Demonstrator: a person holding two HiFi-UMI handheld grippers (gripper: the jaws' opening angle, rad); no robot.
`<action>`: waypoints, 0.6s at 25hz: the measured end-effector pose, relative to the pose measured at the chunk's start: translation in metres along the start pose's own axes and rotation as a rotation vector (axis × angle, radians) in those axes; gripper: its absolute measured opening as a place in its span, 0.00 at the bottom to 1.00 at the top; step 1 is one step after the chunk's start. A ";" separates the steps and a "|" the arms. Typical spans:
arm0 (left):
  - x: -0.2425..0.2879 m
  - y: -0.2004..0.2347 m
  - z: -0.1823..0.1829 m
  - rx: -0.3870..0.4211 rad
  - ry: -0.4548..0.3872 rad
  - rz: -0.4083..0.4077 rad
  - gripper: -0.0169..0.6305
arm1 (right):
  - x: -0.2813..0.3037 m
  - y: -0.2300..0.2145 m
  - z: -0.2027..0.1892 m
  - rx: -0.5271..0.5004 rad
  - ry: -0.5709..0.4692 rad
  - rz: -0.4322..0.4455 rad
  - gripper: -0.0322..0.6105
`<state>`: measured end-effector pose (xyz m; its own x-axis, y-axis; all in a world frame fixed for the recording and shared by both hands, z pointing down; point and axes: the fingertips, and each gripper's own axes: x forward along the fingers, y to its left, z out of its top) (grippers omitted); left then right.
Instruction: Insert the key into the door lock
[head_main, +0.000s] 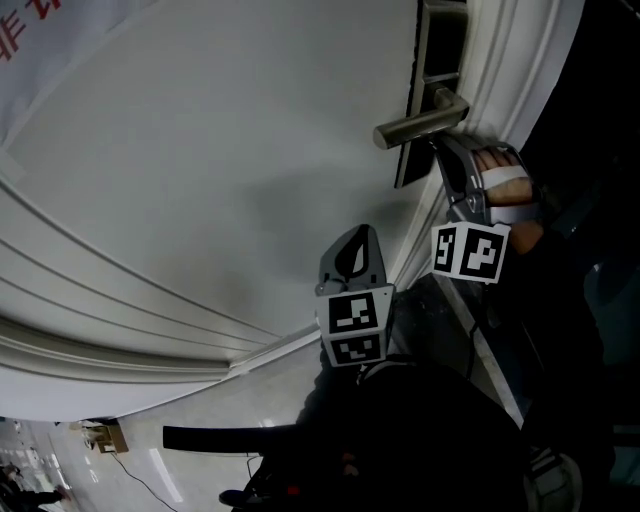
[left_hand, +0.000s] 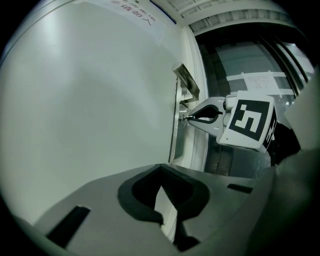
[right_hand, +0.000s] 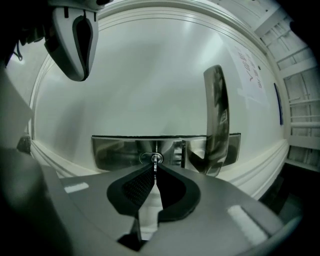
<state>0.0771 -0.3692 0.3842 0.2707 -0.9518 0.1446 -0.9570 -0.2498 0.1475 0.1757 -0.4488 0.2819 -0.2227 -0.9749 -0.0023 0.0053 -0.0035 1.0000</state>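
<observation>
On the white door (head_main: 200, 160), a shiny lock plate (right_hand: 120, 149) carries a round keyhole (right_hand: 156, 158) and a metal lever handle (right_hand: 217, 115). My right gripper (right_hand: 155, 168) is shut on a small metal key (right_hand: 155, 165), whose tip sits at the keyhole. In the head view the right gripper (head_main: 440, 152) is right under the handle (head_main: 420, 125). From the left gripper view, the key (left_hand: 184, 118) touches the plate's edge (left_hand: 176, 125). My left gripper (head_main: 357, 235) hovers below and left of the lock, shut and holding nothing.
The door frame moulding (head_main: 500, 70) runs right of the lock plate. A dark glass panel (left_hand: 250, 65) lies beyond it. A red-lettered notice (head_main: 40, 40) hangs on the door's far side. A tiled floor (head_main: 120, 460) shows at the bottom left.
</observation>
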 end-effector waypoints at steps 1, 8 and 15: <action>-0.001 0.001 0.000 -0.001 0.001 0.002 0.03 | -0.001 0.000 0.000 0.017 -0.004 0.004 0.07; -0.005 0.005 -0.003 -0.015 0.003 0.024 0.03 | -0.022 -0.003 -0.014 0.118 0.000 -0.022 0.08; -0.006 0.000 -0.009 -0.018 0.013 0.030 0.03 | -0.056 -0.005 -0.022 0.764 -0.069 -0.074 0.05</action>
<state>0.0768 -0.3621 0.3917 0.2433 -0.9563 0.1623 -0.9628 -0.2178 0.1601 0.2094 -0.3988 0.2770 -0.2567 -0.9619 -0.0945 -0.6814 0.1108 0.7235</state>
